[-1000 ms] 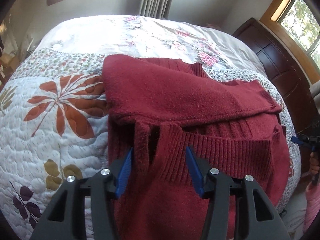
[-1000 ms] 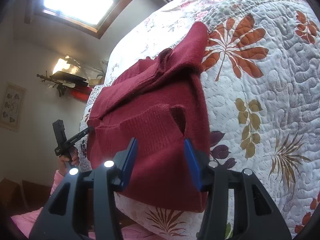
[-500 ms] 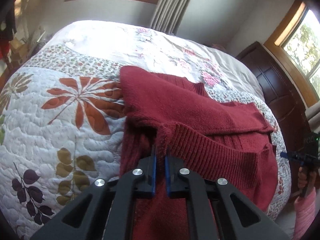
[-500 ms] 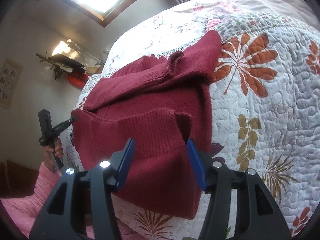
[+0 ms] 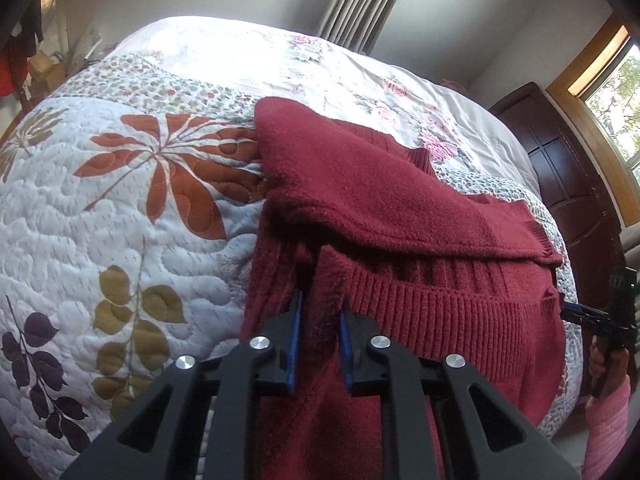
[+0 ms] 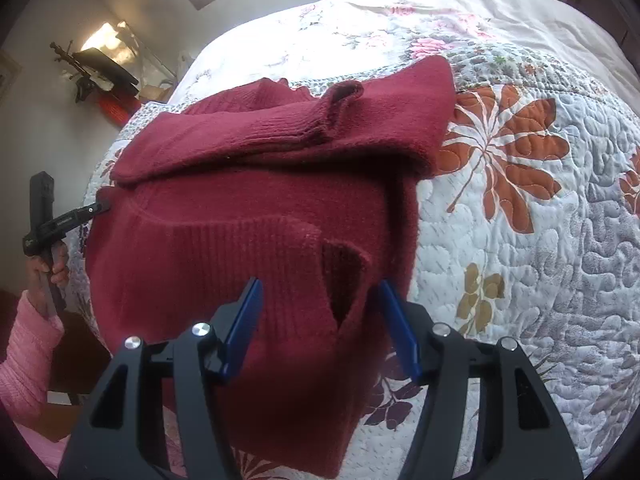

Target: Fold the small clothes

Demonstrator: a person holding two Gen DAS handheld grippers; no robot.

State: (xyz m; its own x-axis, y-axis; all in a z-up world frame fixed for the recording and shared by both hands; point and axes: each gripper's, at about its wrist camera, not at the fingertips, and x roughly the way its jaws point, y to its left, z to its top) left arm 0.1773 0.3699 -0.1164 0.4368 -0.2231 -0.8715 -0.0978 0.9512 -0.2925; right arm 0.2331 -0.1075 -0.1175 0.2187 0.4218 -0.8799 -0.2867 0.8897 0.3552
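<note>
A bed (image 5: 120,208) under a white quilt (image 6: 540,248) with stitched orange, olive and purple leaves fills both views. On it lies a dark red knitted sweater (image 5: 400,208), partly folded, one layer turned over across its middle, its ribbed hem (image 5: 432,308) hanging over the near edge of the bed. The left tool (image 5: 319,316) is clamped on a corner of that hem. The right tool (image 6: 320,312) stands wide apart, astride the hem beside a slit (image 6: 338,276) in the knit, gripping nothing. A pink sleeve (image 6: 24,356) shows at the left of the right wrist view
</note>
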